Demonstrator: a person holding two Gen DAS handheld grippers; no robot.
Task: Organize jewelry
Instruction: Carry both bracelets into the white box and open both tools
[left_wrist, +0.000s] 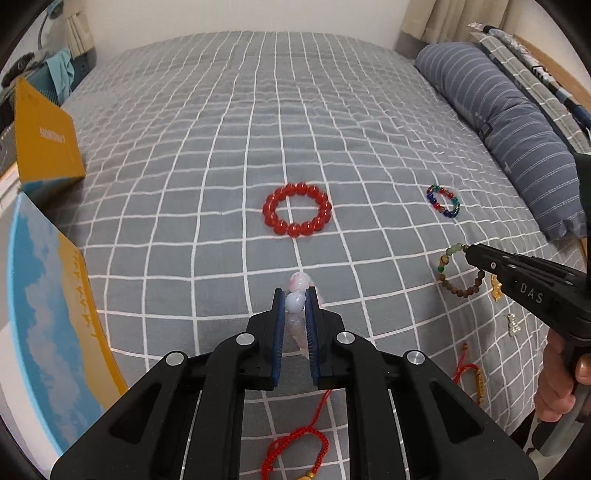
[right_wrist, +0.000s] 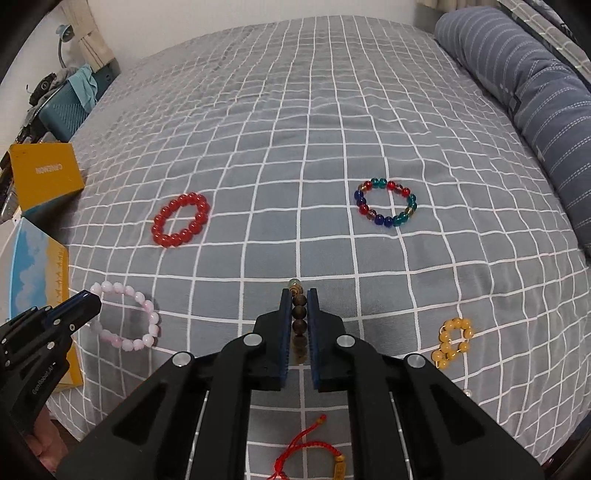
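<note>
Our left tongs (left_wrist: 295, 295) grip the pale pink bead bracelet (right_wrist: 127, 319) at lower centre; our right tongs (right_wrist: 298, 295) grip the brown wooden bead bracelet (left_wrist: 460, 273). On the bed (left_wrist: 221, 129), the red bracelet (left_wrist: 297, 209) lies mid-frame and the multicoloured bracelet (right_wrist: 386, 203) right of centre.

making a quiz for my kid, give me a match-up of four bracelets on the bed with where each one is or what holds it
Things:
1. pink bracelet
2. brown wooden bracelet
3. red bracelet
4. multicolour bracelet

States:
A. lying free, toward the striped pillow
B. pinched by the right gripper
C. lying free, toward the yellow box
D. pinched by the left gripper

Pairs: 1-D, 2-B, 3-C, 4-A
</note>
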